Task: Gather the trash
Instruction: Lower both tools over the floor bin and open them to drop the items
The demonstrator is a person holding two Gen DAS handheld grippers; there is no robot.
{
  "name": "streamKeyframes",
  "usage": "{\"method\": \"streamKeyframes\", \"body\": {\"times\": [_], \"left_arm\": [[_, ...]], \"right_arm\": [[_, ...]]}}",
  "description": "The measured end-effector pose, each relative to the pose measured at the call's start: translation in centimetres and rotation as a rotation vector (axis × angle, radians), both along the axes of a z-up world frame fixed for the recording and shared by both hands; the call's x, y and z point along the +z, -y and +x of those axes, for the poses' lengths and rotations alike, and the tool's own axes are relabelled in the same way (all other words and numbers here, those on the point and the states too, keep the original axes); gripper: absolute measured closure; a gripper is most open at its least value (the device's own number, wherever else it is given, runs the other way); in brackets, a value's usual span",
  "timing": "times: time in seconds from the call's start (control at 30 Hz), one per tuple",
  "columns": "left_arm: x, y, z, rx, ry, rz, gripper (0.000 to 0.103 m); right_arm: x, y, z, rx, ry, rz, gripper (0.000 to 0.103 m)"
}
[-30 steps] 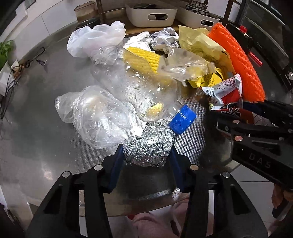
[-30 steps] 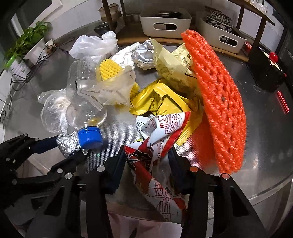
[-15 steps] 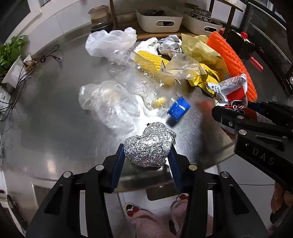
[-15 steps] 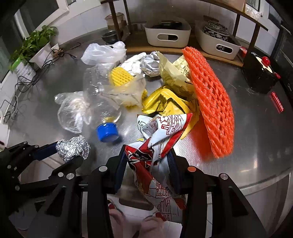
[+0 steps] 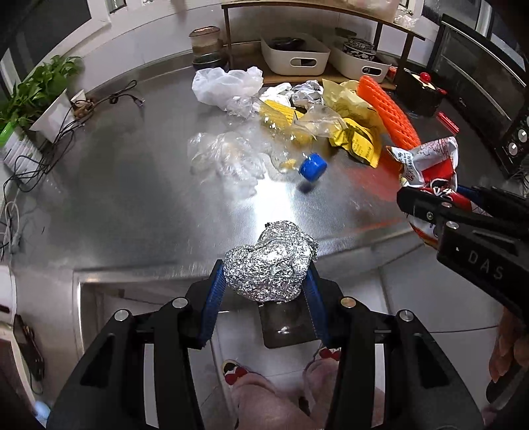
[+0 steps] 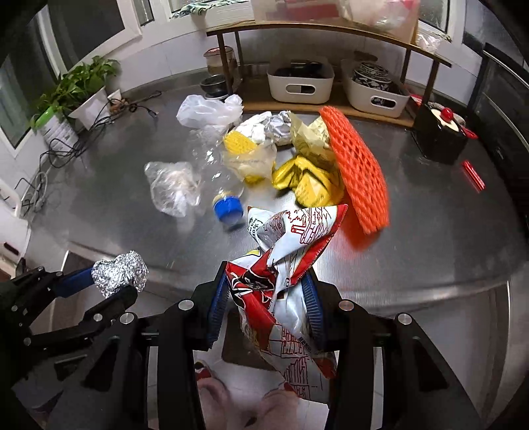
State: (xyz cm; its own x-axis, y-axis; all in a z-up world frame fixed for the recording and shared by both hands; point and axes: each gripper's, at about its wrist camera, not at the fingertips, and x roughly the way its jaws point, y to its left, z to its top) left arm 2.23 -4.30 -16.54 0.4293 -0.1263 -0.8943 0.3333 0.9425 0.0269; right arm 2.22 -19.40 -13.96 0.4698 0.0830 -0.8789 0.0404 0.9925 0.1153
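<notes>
Bright daylight from windows [image 6: 205,8] behind shelf. Strong white glare on steel counter [image 5: 274,198] in left view. Fisheye bends counter edge and walls, corners black. Motion blur smears orange mesh [image 6: 360,172] and blue cap [image 5: 312,168]. Foil ball [image 5: 269,261] sharp, glinting.

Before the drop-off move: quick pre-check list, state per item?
1. Left gripper clamped on foil ball: ok.
2. Right gripper clamped on snack wrapper: ok.
3. Both loads lifted off the steel table: ok.
4. Wrapper tail hangs loose below the fingers: not ok, could snag.
5. Bin location: cannot tell, none in view.
6. Table fully collected: not ok; bottle, orange foam net and bags remain.
</notes>
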Motion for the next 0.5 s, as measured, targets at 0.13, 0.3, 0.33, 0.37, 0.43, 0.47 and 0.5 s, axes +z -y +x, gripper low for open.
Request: {"method": "streamKeyframes", "body": {"times": [0.13,0.3,0.33,0.37,0.43,0.47,0.5], "left_arm": [[-0.5,-0.8,-2.1,-0.008,-0.031,-0.021,0.059],[-4.0,-1.6,-4.1,-0.006,-0.129,-0.03,0.059],[-4.9,-1.7,-4.3,-0.006,-0.15,-0.024,0.059],[-5.7,-1.7,-4.6,-0.006,-0.167,-0.017,0.059],[-7.7,-1.9,-4.9,0.002,-0.199,-0.004,0.059],[-8.5,-2.0,-4.9,0.008,-0.212,-0.004,0.059],[-9.4,-2.1,-4.8,0.016,-0.224,-0.013,0.059]], "right_arm": [[-0.7,-0.2,-2.3,0.005,-0.029,0.008,0.059],[-4.3,-0.7,-4.3,0.006,-0.128,0.004,0.059],[-5.3,-0.7,-4.5,0.005,-0.151,-0.004,0.059],[-6.2,-0.9,-4.8,0.002,-0.166,-0.013,0.059],[-8.3,-1.0,-5.0,-0.009,-0.207,-0.027,0.059],[-9.4,-0.9,-5.0,-0.019,-0.227,-0.027,0.059],[-10.1,-0.9,-5.1,-0.024,-0.235,-0.027,0.059]]}}
